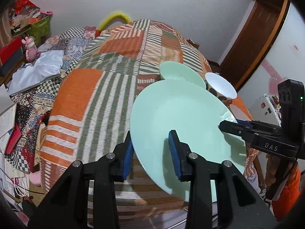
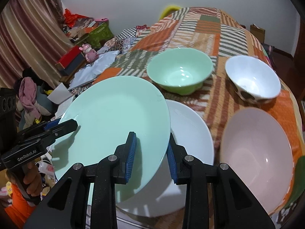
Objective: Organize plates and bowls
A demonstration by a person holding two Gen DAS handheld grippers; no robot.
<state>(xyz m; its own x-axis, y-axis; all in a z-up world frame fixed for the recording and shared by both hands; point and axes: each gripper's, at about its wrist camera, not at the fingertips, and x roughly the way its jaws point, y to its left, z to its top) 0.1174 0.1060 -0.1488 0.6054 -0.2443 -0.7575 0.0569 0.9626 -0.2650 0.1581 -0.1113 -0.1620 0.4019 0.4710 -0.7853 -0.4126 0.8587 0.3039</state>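
Observation:
A mint green plate point(image 2: 114, 114) is held tilted above a white plate point(image 2: 190, 133) on the patchwork cloth. My left gripper point(image 1: 150, 148) straddles the plate's left rim point(image 1: 181, 114) with a wide gap between its pads. My right gripper point(image 2: 151, 150) straddles the opposite rim with a wide gap too; it shows in the left wrist view point(image 1: 228, 126), jaws closed thin on the rim. A green bowl point(image 2: 180, 70), a white spotted bowl point(image 2: 251, 80) and a pale pink bowl point(image 2: 257, 152) sit on the cloth.
The table point(image 1: 118, 57) carries a striped orange and green patchwork cloth. Clutter of boxes, cloth and a pink toy point(image 2: 88, 51) lies to the left beyond the table edge. A curtain point(image 2: 28, 38) hangs at far left.

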